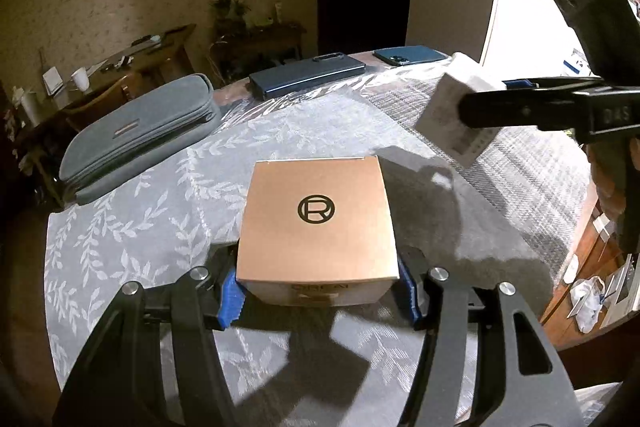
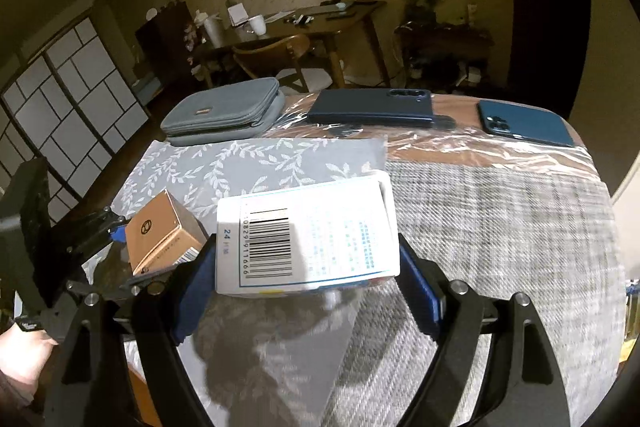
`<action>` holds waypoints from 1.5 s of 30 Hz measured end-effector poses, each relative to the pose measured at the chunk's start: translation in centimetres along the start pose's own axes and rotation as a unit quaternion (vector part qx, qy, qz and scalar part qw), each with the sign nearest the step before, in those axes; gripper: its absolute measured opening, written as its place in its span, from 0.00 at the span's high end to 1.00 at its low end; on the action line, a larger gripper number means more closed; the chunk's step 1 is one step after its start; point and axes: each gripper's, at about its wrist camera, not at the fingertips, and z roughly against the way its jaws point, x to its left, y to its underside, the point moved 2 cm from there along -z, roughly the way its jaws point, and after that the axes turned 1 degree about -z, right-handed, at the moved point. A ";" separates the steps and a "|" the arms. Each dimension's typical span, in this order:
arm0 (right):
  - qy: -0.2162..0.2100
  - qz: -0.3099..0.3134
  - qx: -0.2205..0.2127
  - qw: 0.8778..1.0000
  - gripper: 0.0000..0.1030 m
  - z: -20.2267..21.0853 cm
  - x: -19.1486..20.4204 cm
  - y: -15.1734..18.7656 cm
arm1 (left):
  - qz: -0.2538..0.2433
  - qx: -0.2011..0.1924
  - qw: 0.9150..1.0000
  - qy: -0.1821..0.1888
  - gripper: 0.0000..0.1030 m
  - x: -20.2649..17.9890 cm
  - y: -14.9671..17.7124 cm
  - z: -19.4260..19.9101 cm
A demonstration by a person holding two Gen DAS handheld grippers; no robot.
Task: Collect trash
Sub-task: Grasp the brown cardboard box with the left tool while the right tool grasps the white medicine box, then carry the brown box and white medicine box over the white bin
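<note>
My left gripper point(image 1: 320, 291) is shut on a tan cardboard box point(image 1: 318, 223) with a black circled R on top, held just above the leaf-patterned grey cloth point(image 1: 140, 227). The box also shows in the right wrist view point(image 2: 164, 233), at the left, with the left gripper point(image 2: 120, 247) around it. My right gripper point(image 2: 304, 287) is shut on a white carton point(image 2: 308, 239) with a barcode, lifted above the table. In the left wrist view the white carton point(image 1: 452, 115) hangs at the upper right in the right gripper point(image 1: 472, 111).
A grey zip pouch point(image 1: 140, 135) lies at the table's far left. Two dark blue phones point(image 2: 372, 109) point(image 2: 524, 125) lie along the far edge on clear plastic film. A plaid cloth point(image 2: 500, 227) covers the right side. A wooden desk and chair point(image 2: 280, 39) stand beyond.
</note>
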 end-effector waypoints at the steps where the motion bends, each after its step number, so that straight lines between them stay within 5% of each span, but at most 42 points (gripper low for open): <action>1: 0.000 -0.002 -0.003 1.000 0.22 0.6 0.0 0.4 | 0.000 -0.001 1.000 0.000 0.42 -0.1 0.2 0.3; 45: -0.045 -0.003 0.051 0.998 0.22 9.0 5.3 16.3 | -0.036 0.022 0.998 0.052 0.42 -6.4 9.3 8.9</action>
